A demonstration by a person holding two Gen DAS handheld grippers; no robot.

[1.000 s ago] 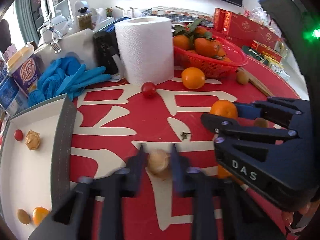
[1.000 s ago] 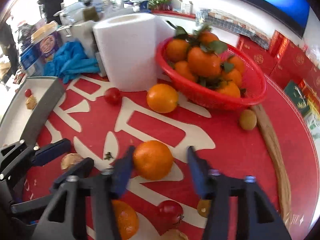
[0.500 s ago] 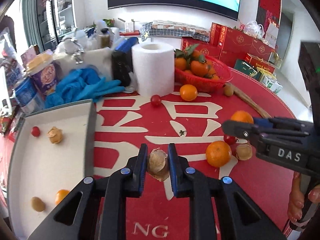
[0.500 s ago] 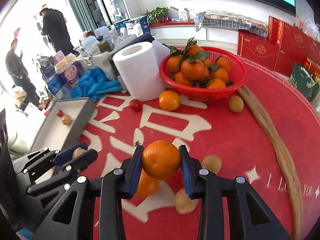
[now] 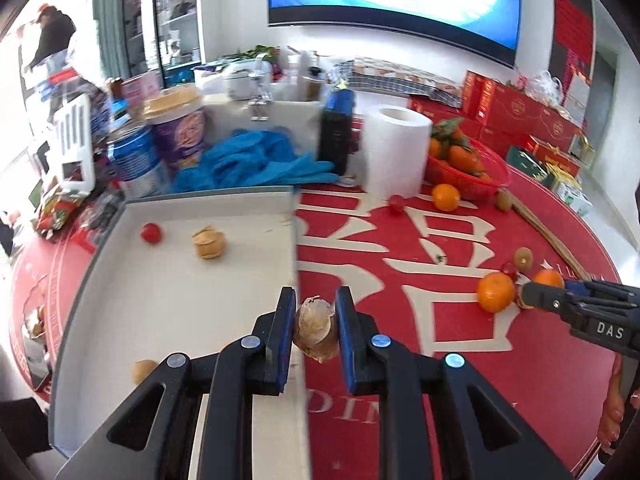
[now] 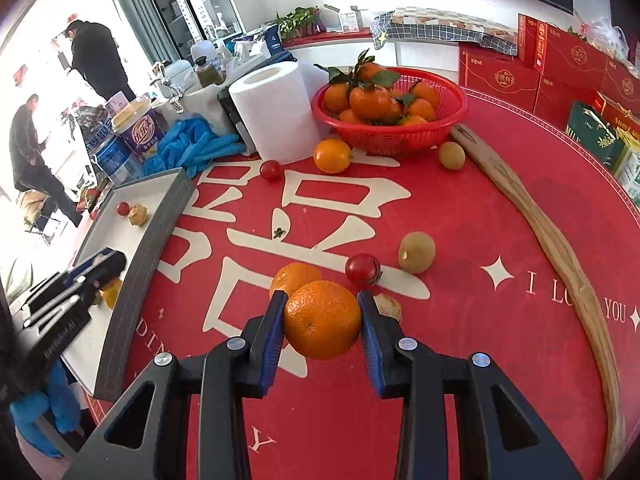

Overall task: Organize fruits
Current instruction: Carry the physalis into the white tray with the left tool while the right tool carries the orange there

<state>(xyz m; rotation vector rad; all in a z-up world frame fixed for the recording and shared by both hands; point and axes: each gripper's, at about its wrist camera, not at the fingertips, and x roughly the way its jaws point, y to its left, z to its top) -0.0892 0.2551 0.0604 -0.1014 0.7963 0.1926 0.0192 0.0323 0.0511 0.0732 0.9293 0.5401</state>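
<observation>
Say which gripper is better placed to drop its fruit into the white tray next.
Left. The left gripper holds the husked fruit right above the near wall of the tray. The right gripper holds an orange over the red tablecloth, well off from the tray.

Open tray floor [image 5: 168,304] ahead, beyond grey tray wall [image 6: 148,256]

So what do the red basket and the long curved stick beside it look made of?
Red basket: likely moulded plastic, with slightly glossy, fine slotted mesh walls. Long curved stick: apparently unpainted wood, matte tan with visible grain and darker streaks.
</observation>
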